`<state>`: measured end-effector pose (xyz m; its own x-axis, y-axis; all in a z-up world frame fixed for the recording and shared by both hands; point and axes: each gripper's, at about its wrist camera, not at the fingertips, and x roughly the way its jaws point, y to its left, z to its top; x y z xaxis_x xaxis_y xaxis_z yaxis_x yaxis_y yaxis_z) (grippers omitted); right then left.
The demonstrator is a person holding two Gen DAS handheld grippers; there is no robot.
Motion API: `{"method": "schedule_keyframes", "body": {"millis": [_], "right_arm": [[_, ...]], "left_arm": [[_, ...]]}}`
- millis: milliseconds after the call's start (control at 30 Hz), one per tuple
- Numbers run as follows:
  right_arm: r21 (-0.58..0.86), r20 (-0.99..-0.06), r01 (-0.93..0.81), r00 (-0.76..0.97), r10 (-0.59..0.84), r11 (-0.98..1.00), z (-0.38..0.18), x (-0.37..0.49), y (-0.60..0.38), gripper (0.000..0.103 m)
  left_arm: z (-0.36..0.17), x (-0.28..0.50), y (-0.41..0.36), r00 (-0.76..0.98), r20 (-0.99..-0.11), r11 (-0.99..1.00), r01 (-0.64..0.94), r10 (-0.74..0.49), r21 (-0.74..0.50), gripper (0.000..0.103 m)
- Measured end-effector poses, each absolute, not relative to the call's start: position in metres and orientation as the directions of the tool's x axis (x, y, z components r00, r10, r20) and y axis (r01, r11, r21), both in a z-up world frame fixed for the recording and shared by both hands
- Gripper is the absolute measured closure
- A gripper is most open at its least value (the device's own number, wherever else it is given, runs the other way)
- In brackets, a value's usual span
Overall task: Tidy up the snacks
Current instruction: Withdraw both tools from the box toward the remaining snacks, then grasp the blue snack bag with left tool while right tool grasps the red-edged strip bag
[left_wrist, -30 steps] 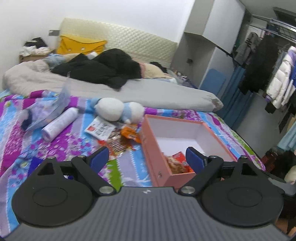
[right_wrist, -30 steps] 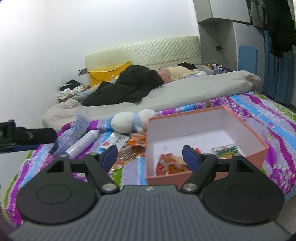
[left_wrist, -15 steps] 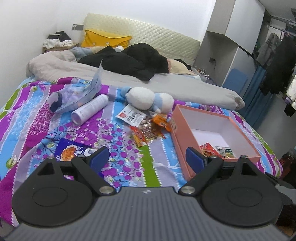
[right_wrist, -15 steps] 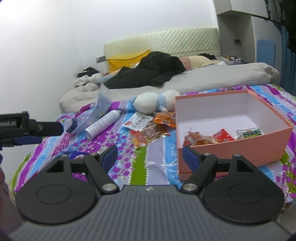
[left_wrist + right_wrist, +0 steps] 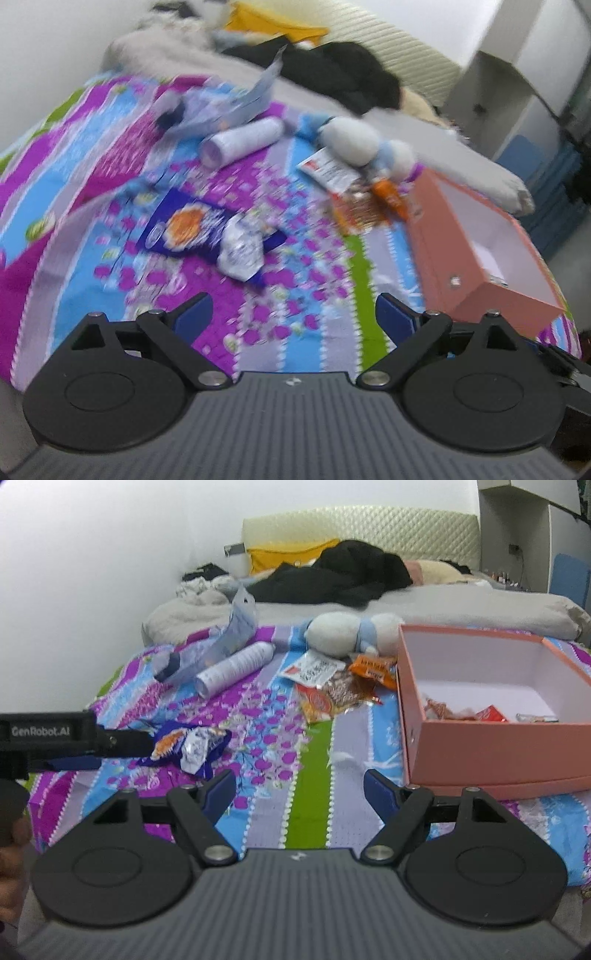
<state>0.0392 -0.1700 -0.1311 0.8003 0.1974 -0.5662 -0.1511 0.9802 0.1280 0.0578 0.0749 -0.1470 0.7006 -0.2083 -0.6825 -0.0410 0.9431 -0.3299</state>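
Left gripper (image 5: 291, 314), jaws spread wide and empty, hovers near the blue snack packet (image 5: 207, 232); better pinch its crinkled edge low, then carry it to the pink box (image 5: 495, 738). Right gripper (image 5: 299, 786) gapes wide too.

The right gripper (image 5: 300, 788) hovers with its jaws spread wide above the striped bedspread (image 5: 314, 775). To the right sits the pink box (image 5: 495, 746) holding a few snacks; a blue crumpled snack packet (image 5: 188, 747) lies left, just beside the left gripper (image 5: 74, 738). Farther off are loose snack packets (image 5: 340, 690) and a white bottle (image 5: 232, 668).
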Motion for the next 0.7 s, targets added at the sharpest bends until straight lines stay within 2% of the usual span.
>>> {"method": "schedule_keyframes", "body": {"millis": [167,233,367,433,633,667,700], "right_arm": [[0.098,-0.594,-0.153,0.784,0.181,0.983,-0.146,0.059,-0.161,0.026],[0.078,-0.607,-0.153,0.776,0.169,0.985,-0.153,0.071,-0.156,0.031],[0.039,-0.620,-0.156,0.771,0.147,0.987,-0.166,0.098,-0.149,0.031],[0.022,-0.631,-0.159,0.764,0.137,0.987,-0.171,0.112,-0.145,0.039],[-0.039,-0.630,-0.190,0.767,0.123,0.981,-0.189,0.155,-0.136,0.042],[-0.045,-0.632,-0.190,0.766,0.119,0.981,-0.193,0.162,-0.135,0.045],[-0.053,-0.634,-0.186,0.765,0.111,0.981,-0.199,0.170,-0.134,0.053]], "left_arm": [[-0.176,0.076,0.087,0.680,-0.698,0.927,-0.071,-0.225,-0.368,0.006],[-0.186,0.085,0.091,0.680,-0.697,0.921,-0.081,-0.229,-0.381,0.006],[-0.208,0.108,0.095,0.671,-0.708,0.917,-0.106,-0.220,-0.385,0.006],[-0.217,0.120,0.098,0.672,-0.708,0.915,-0.111,-0.217,-0.387,0.006],[-0.245,0.156,0.103,0.688,-0.688,0.897,-0.127,-0.228,-0.424,0.006],[-0.248,0.161,0.103,0.699,-0.681,0.893,-0.139,-0.218,-0.428,0.006],[-0.250,0.166,0.104,0.711,-0.672,0.889,-0.149,-0.207,-0.432,0.006]]}}
